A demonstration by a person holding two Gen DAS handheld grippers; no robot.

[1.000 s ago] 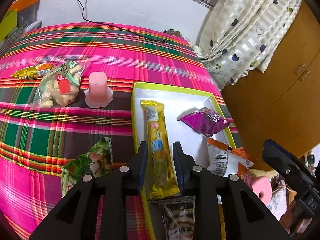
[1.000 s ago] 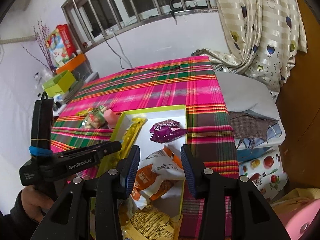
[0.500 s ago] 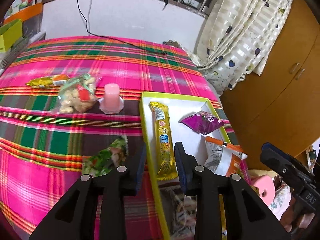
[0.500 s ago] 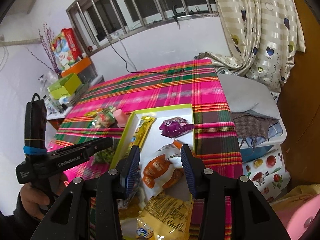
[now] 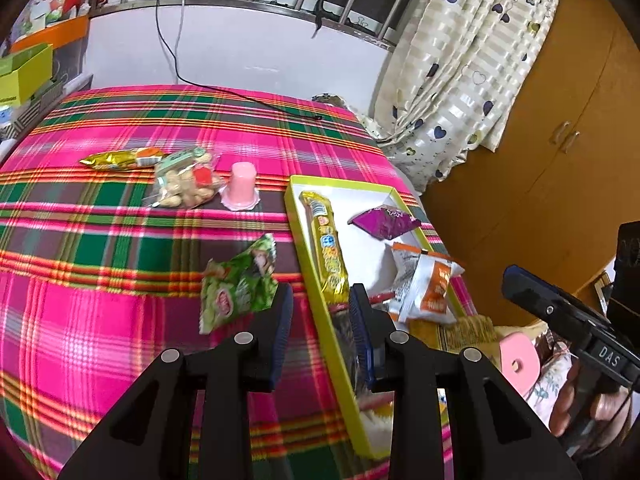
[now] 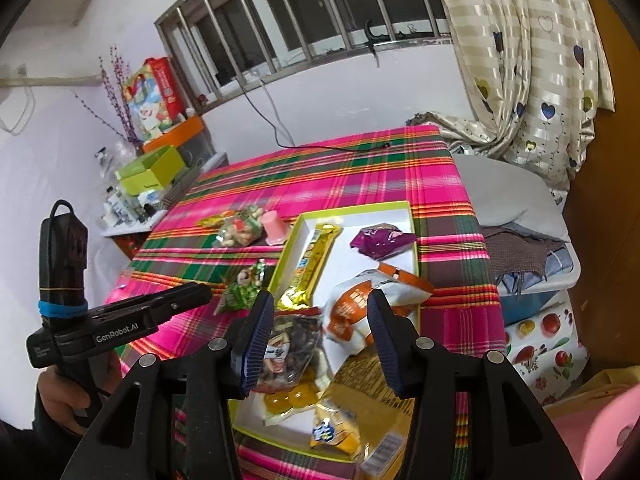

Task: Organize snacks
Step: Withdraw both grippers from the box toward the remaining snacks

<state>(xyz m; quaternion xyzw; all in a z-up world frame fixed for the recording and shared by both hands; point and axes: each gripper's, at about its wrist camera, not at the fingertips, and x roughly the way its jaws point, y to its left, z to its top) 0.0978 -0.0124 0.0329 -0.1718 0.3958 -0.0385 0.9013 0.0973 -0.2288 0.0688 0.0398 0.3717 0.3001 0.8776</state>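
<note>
I note both grippers, left gripper and right gripper, jaws released (nothing held), above the yellow-rimmed tray.

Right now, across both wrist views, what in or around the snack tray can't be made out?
- Left wrist: the tray's near contents are hidden behind the left gripper.
- Right wrist: the dark snack bag is partly covered by the right gripper's finger; its label is unreadable.
- Both: print on the long yellow bar is too small.

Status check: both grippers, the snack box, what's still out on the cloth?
Left gripper, right gripper open, empty. Four snacks outside box; green packet nearest. Nothing blocking.
</note>
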